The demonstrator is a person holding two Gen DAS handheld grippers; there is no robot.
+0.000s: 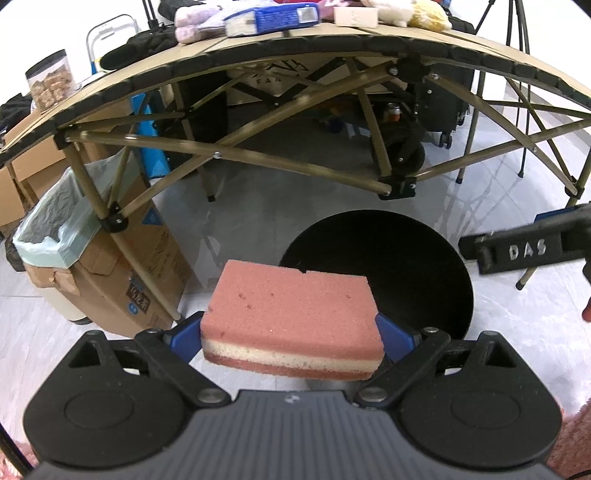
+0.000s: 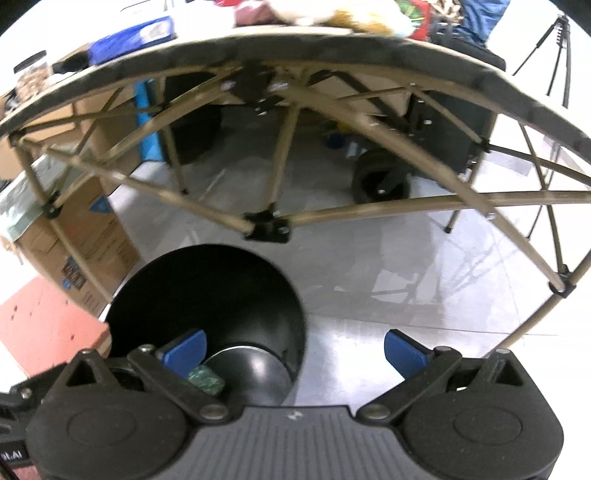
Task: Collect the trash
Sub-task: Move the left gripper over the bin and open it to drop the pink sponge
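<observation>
My left gripper (image 1: pixel 291 341) is shut on a pink sponge (image 1: pixel 291 314) with a cream middle layer, its blue pads pressing both ends. The sponge hangs at the near-left rim of a round black bin (image 1: pixel 413 266) standing on the floor. In the right wrist view my right gripper (image 2: pixel 295 350) stands open with nothing between its blue pads (image 2: pixel 402 350), above the same black bin (image 2: pixel 207 295). A small green item (image 2: pixel 207 380) lies at the bin's bottom. The pink sponge (image 2: pixel 48 317) shows at the left edge. The other gripper's black body (image 1: pixel 528 247) reaches in from the right.
A folding table (image 1: pixel 295 48) with a tan crossed frame spans the top, loaded with a blue pack (image 1: pixel 273 16) and soft items. A cardboard box (image 1: pixel 99 266) lined with a pale green bag stands on the floor at left. Grey tiled floor (image 2: pixel 406 288) lies beyond the bin.
</observation>
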